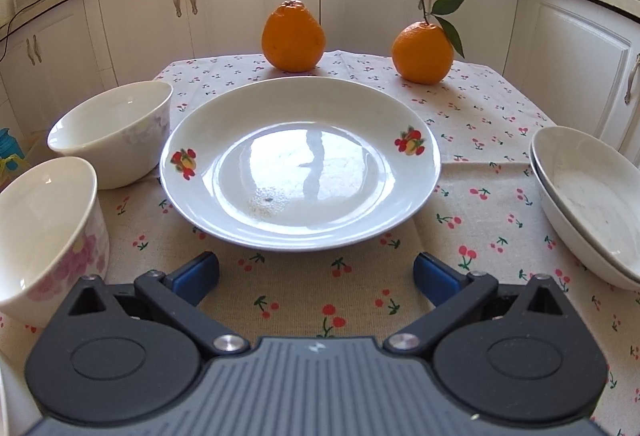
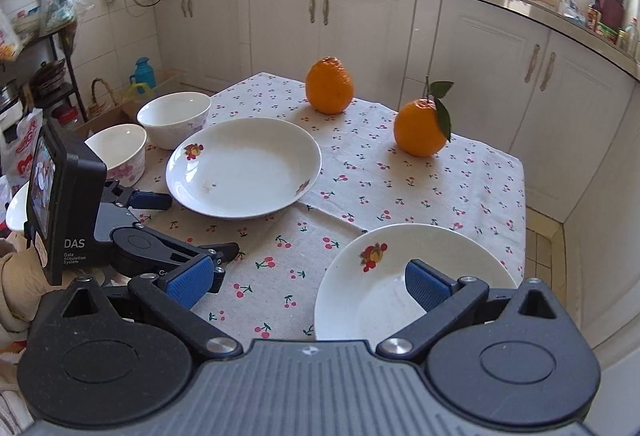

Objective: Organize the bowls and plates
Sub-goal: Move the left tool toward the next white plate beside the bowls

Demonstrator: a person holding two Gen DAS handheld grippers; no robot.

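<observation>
Centre plate point(image 1: 300, 171): flat on the cloth-covered table point(image 1: 472, 220), empty
Stacked plates point(image 1: 592, 207): at the table's right edge
Bowls: plain bowl point(image 1: 114, 131) just behind pink-flowered bowl point(image 1: 44, 236), left of centre plate
Left gripper point(image 1: 316, 278): fingers wide, holding nothing, just before the centre plate
Right gripper point(image 2: 310, 284): fingers wide, holding nothing, over the stacked plates
Oranges point(image 1: 293, 35): two at the far side

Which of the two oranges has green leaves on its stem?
The orange on the right, at the far side of the table behind the plate, carries a stem with two green leaves. The left orange has none.
</observation>
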